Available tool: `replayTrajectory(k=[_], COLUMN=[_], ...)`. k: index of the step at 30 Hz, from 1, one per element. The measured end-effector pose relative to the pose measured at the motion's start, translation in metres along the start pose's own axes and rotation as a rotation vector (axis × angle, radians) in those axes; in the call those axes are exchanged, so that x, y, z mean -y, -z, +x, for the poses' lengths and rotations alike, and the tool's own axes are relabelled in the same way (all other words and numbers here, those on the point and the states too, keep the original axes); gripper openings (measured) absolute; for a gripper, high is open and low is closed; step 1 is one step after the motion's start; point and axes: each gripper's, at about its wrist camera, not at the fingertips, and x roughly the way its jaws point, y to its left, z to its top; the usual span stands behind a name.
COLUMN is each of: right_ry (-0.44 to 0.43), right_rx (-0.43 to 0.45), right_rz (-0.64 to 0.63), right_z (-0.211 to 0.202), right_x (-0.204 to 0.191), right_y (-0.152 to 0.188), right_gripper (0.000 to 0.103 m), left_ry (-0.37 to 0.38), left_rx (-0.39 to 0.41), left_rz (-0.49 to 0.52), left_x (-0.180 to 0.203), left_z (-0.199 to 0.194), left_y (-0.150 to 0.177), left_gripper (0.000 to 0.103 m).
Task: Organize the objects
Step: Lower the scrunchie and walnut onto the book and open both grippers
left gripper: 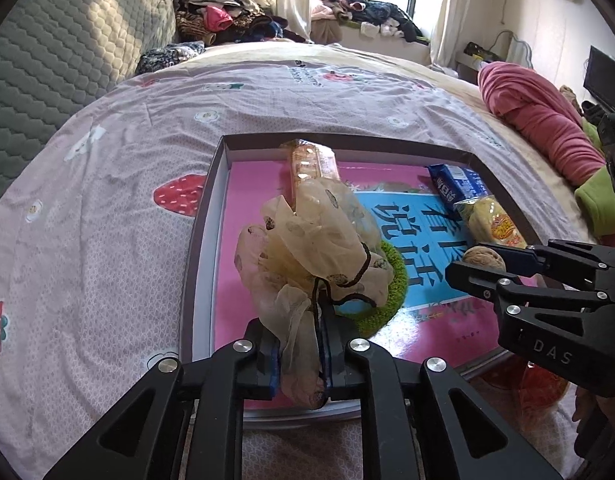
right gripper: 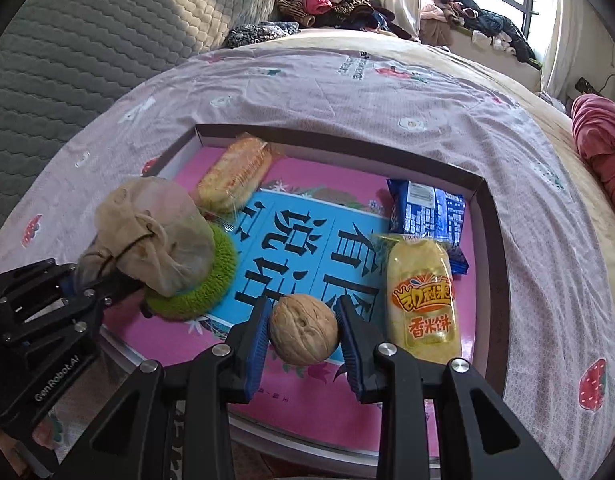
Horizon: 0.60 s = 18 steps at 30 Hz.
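Observation:
A shallow dark-rimmed box [left gripper: 203,216] [right gripper: 495,240] lies on the bed, its floor a pink and blue printed sheet. My left gripper [left gripper: 299,356] [right gripper: 87,280] is shut on the neck of a beige mesh drawstring pouch [left gripper: 319,248] [right gripper: 155,236], held over the box's left part above a green fuzzy ring [left gripper: 391,300] [right gripper: 211,284]. My right gripper [right gripper: 303,332] [left gripper: 483,258] is shut on a walnut [right gripper: 303,330] [left gripper: 483,258] over the box's front right. In the box lie an orange biscuit pack [left gripper: 311,164] [right gripper: 235,176], a blue snack pack [left gripper: 455,184] [right gripper: 427,208] and a yellow rice-cake pack [left gripper: 491,222] [right gripper: 423,300].
The box rests on a lilac bedsheet [left gripper: 107,240] [right gripper: 307,92] with strawberry and flower prints. A grey quilted pillow [left gripper: 59,56] stands at the far left. Piled clothes [left gripper: 227,12] lie behind. A pink blanket [left gripper: 539,120] and a green cloth [left gripper: 599,200] lie right. A red item [left gripper: 523,384] sits by the box's near right corner.

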Motion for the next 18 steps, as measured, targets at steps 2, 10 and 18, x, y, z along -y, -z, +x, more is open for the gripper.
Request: replayTrajectory(k=[2, 10, 18], right_ry=[0.0, 0.006, 0.001], right_rx=[-0.01, -0.041, -0.054], right_rz=[0.0, -0.002, -0.003], right_z=[0.003, 0.01, 0.012], right_x=[0.0, -0.001, -0.001], right_y=[0.001, 0.003, 0.004], right_gripper=[0.034, 0.034, 0.034], left_ry=[-0.002, -0.015, -0.019], left_rx=[0.0, 0.001, 0.004], left_rz=[-0.004, -0.007, -0.01], left_x=[-0.001, -0.002, -0.004], left_z=[0.0, 0.0, 0.0], left_y=[0.0, 0.0, -0.001], left_gripper=[0.018, 0.027, 0.031])
